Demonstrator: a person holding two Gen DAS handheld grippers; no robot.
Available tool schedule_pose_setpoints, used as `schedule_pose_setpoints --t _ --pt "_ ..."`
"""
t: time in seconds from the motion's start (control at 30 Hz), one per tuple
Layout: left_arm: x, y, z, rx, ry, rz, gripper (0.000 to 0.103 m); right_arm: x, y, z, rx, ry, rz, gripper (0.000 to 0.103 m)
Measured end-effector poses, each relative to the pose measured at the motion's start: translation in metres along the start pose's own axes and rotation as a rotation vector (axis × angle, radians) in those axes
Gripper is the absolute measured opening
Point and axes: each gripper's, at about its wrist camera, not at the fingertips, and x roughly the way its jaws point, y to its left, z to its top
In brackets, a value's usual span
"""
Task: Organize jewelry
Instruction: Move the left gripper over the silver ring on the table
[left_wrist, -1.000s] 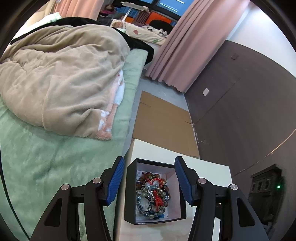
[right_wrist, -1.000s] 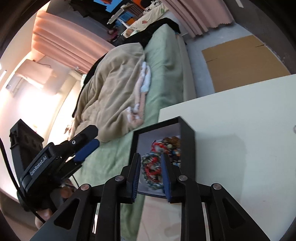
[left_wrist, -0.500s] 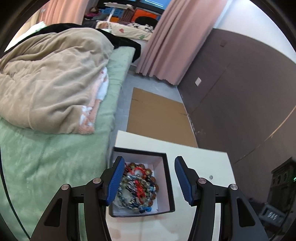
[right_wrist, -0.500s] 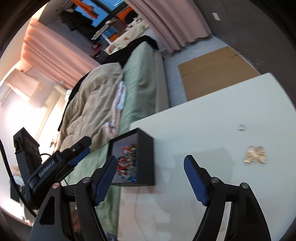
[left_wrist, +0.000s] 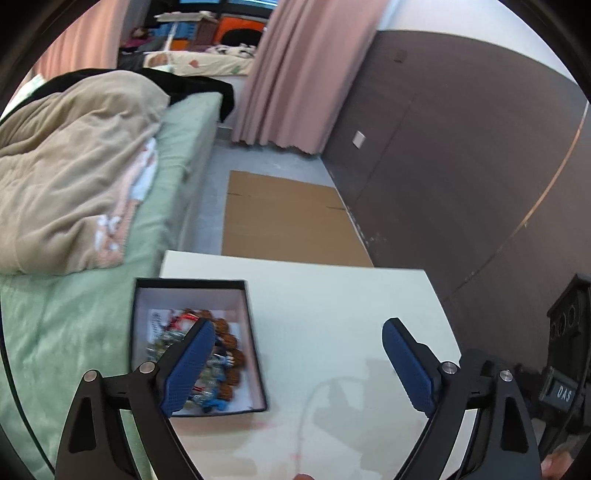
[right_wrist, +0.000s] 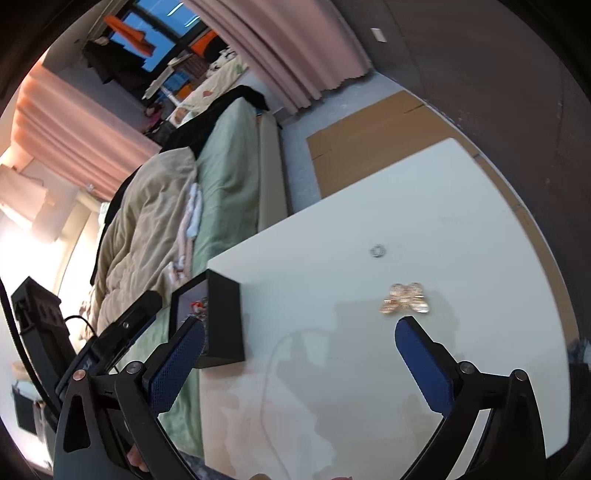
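A black box (left_wrist: 255, 354) with a white inside stands at the left edge of the white table (left_wrist: 332, 295). It holds a heap of beaded bracelets (left_wrist: 225, 358). My left gripper (left_wrist: 295, 326) hovers just right of the box, its jaws opening, with only bare table between them. My right gripper (right_wrist: 300, 324) is also opening over bare table, between the box (right_wrist: 223, 321) and a gold butterfly-shaped brooch (right_wrist: 405, 298). A small silver ring (right_wrist: 377, 251) lies beyond the brooch.
A thin white cable (right_wrist: 271, 369) curls across the table near its front. A bed with a green sheet (left_wrist: 66, 332) and beige blanket (left_wrist: 74, 177) adjoins the table's left side. Cardboard (left_wrist: 288, 218) lies on the floor beyond, beside a dark wall (left_wrist: 461, 166).
Both grippers have opened wide. The right one came away from over the box toward the right, bringing the brooch and ring into view. The left one also shifted right of the box.
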Motion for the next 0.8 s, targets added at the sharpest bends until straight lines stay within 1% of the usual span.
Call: schedule_pose_setpoints --t 0.13,0.27,0.47,0.57,0.7,0.8 --pt "0.008 -0.012 -0.003 0.022 0.019 -0.009 0.092 -0.010 -0.013 0.004 0.015 -0.014 -0.017 0.103" --pt "0.017 -0.024 -0.004 0.034 0.035 -0.025 0.092 -0.024 -0.023 0.008 0.019 -0.057 -0.022 0.103" --pt "0.029 -0.044 -0.003 0.060 0.055 -0.048 0.092 -0.042 -0.040 0.017 0.024 -0.110 -0.067 0.103" --pt "0.037 -0.054 0.000 0.070 0.071 -0.059 0.092 -0.049 -0.053 0.022 0.047 -0.128 -0.080 0.103" --pt "0.046 -0.066 0.003 0.086 0.078 -0.063 0.092 -0.051 -0.068 0.029 0.087 -0.129 -0.116 0.103" --pt "0.054 -0.072 0.006 0.098 0.092 -0.054 0.092 -0.049 -0.078 0.034 0.122 -0.121 -0.111 0.103"
